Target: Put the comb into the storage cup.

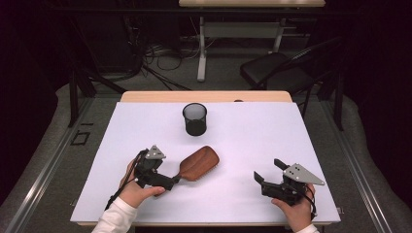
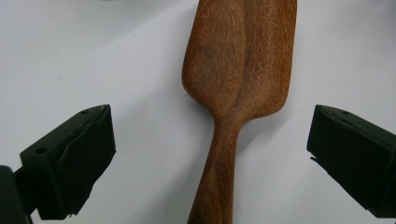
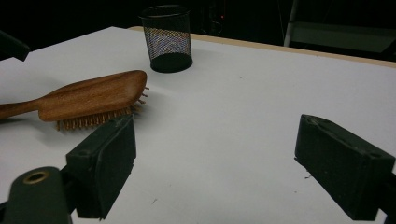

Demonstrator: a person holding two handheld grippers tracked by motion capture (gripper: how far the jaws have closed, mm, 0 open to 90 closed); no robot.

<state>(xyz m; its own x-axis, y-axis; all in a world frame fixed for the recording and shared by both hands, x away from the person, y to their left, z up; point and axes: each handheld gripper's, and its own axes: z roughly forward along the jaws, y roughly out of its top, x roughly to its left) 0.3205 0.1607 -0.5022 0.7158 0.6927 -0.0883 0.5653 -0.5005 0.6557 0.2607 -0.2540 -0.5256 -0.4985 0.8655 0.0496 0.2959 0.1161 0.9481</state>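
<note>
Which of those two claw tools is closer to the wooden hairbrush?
The left. The left gripper sits right at the wooden hairbrush, its open jaws either side of the handle without touching. The right gripper is open too, well off to the brush's right over bare table.

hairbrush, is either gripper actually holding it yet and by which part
Nothing is held. The left gripper is open, its jaws straddling the hairbrush handle without touching. The right gripper is open over the bare table.

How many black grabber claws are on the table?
2. The left gripper is near the front left with open jaws around the wooden hairbrush handle; the right gripper is front right, open.
</note>
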